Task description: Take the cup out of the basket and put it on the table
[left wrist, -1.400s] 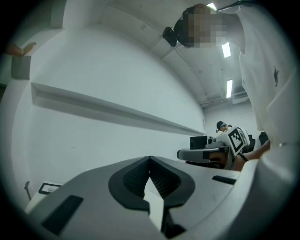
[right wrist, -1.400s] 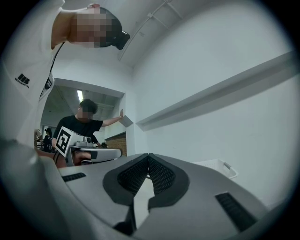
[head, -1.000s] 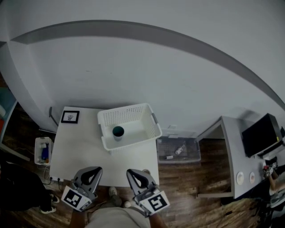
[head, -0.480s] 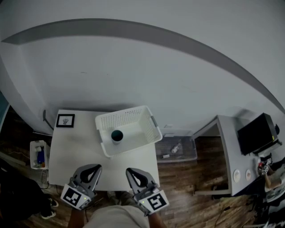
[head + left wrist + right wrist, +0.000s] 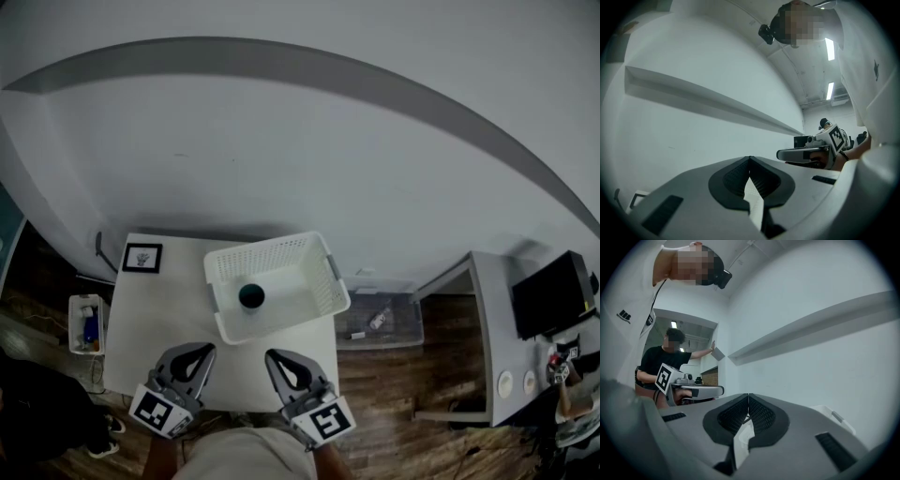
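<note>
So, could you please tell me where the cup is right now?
In the head view, the dark cup stands inside the white basket, toward its left side, on the white table at the picture's lower centre.

The left gripper (image 5: 197, 350) and the right gripper (image 5: 274, 356) are closer to the basket (image 5: 267, 251) than a second ago, just short of its near wall.

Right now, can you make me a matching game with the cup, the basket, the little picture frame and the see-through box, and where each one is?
Things: 1 cup; 2 basket; 3 picture frame; 4 see-through box.
Places: A on the floor beside the table; B inside the basket; C table's far left corner; D on the table's right half.
Pairs: 1-B; 2-D; 3-C; 4-A.
</note>
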`<state>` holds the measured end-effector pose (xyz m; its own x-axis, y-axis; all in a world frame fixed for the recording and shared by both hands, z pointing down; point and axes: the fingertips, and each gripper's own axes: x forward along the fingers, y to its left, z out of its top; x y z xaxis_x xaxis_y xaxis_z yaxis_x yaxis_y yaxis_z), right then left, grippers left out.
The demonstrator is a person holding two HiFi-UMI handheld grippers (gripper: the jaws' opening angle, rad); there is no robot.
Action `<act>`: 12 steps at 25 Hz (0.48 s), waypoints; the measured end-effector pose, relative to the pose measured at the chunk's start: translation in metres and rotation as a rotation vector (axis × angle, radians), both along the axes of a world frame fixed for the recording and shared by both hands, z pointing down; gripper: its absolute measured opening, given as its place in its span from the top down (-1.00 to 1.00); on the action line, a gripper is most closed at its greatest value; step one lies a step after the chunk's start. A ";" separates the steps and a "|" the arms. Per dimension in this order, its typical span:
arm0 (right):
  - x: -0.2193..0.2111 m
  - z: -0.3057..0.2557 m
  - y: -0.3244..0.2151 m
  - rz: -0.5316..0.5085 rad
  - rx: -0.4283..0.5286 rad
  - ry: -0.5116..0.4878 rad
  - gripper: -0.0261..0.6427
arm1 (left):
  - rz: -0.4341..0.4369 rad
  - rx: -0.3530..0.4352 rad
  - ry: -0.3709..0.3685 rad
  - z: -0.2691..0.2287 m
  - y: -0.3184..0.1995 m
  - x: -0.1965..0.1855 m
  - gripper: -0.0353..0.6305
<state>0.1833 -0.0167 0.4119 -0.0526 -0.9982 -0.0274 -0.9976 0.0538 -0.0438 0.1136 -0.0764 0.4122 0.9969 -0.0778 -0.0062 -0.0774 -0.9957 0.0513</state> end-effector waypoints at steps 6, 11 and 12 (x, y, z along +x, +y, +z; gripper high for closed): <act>0.020 0.000 -0.015 -0.025 0.008 -0.007 0.89 | -0.004 0.026 -0.017 0.002 -0.011 0.020 0.89; 0.034 0.004 -0.028 -0.044 -0.005 -0.016 0.89 | -0.021 -0.009 -0.013 0.001 -0.020 0.036 0.89; 0.036 0.005 -0.031 -0.049 -0.006 -0.015 0.89 | -0.025 -0.016 -0.015 0.001 -0.021 0.039 0.89</act>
